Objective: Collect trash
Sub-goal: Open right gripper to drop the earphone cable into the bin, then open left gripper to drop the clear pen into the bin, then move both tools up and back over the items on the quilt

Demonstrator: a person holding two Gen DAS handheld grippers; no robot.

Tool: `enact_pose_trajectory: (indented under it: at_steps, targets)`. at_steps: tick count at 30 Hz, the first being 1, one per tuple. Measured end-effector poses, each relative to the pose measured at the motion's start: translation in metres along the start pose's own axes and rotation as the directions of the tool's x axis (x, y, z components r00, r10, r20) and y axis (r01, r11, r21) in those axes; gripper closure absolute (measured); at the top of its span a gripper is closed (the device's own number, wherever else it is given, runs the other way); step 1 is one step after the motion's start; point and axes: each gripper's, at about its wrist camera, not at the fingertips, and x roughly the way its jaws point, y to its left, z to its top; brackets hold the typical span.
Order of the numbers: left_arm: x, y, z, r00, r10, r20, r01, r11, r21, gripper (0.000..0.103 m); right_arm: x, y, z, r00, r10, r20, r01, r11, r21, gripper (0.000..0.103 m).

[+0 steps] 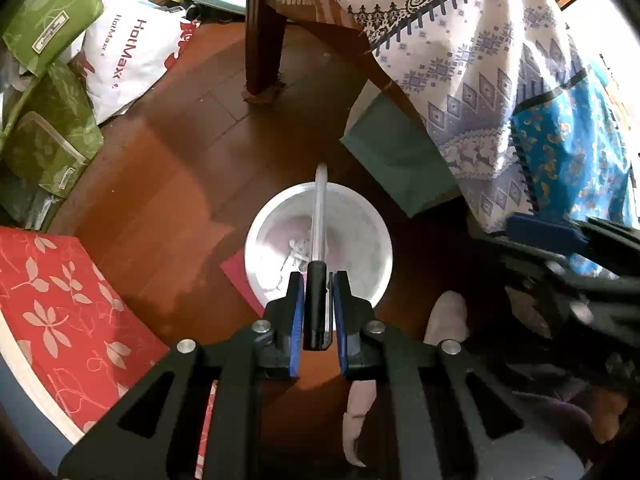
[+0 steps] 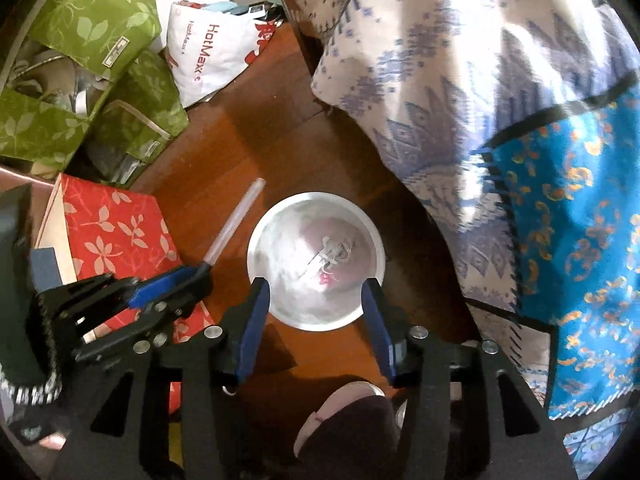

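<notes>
The left gripper (image 1: 316, 304) had its jaws drawn narrow on a pen (image 1: 318, 240) with a black cap and a clear barrel, the barrel pointing up the frame over the mouth of a white bin (image 1: 376, 236) at centre. In the right wrist view the same pen (image 2: 236, 224) slanted toward the upper left, just beside the bin's rim (image 2: 256, 240) and not yet inside. The right gripper (image 2: 316, 312) held its jaws apart with nothing between the pads; they framed the lower rim of the bin, and whether they touched it could not be told. No earlier picture was given for that gripper.

Inside the bin lay some crumpled pale scraps (image 2: 332, 260), so part of the collecting looked done. By the look of it the pen was the piece in hand, still to be dropped in.

Around the bin was a brown wooden floor (image 1: 180, 152), a red leaf-patterned box (image 1: 68, 300) at lower left, green fabric bags (image 1: 48, 20) at upper left, a white shopping bag (image 1: 128, 60) and a patterned cloth (image 1: 480, 80) hanging at right
</notes>
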Motion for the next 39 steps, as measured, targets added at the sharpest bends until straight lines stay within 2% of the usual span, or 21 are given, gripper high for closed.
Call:
enact_pose_trajectory:
  at_steps: [4,8,16,21,27,32,39]
  targets:
    - [0.009,-0.005,0.003,0.999,0.044,-0.030,-0.043,0.999,0.010,0.090,-0.015,0.002,-0.008,0.997,-0.058,0.041,0.059,0.998,-0.031,0.059]
    - [0.001,-0.008,0.001,0.999,0.049,-0.024,-0.049,0.999,0.016,0.090,-0.031,0.004,-0.017,0.995,-0.066,0.081,0.070,0.996,-0.049,0.059]
    - [-0.063,-0.021,-0.006,0.994,0.047,0.104,-0.053,0.997,0.050,0.090,-0.069,0.015,-0.033,0.980,-0.089,0.180,0.103,0.992,-0.074,0.059]
    - [-0.122,-0.036,-0.015,0.974,0.039,0.222,-0.057,0.996,0.074,0.089,-0.107,0.022,-0.047,0.956,-0.088,0.279,0.108,0.992,-0.058,0.059]
    - [-0.191,-0.060,-0.031,0.932,0.012,0.361,-0.059,0.991,0.117,0.089,-0.165,0.025,-0.072,0.901,-0.096,0.423,0.124,0.991,-0.039,0.059]
    - [-0.240,-0.087,-0.046,0.890,-0.016,0.456,-0.059,0.987,0.150,0.089,-0.216,0.023,-0.098,0.835,-0.113,0.539,0.149,0.989,-0.023,0.059]
    - [-0.289,-0.132,-0.067,0.831,-0.076,0.551,-0.052,0.975,0.214,0.089,-0.265,0.010,-0.135,0.756,-0.139,0.639,0.167,0.986,0.016,0.059]
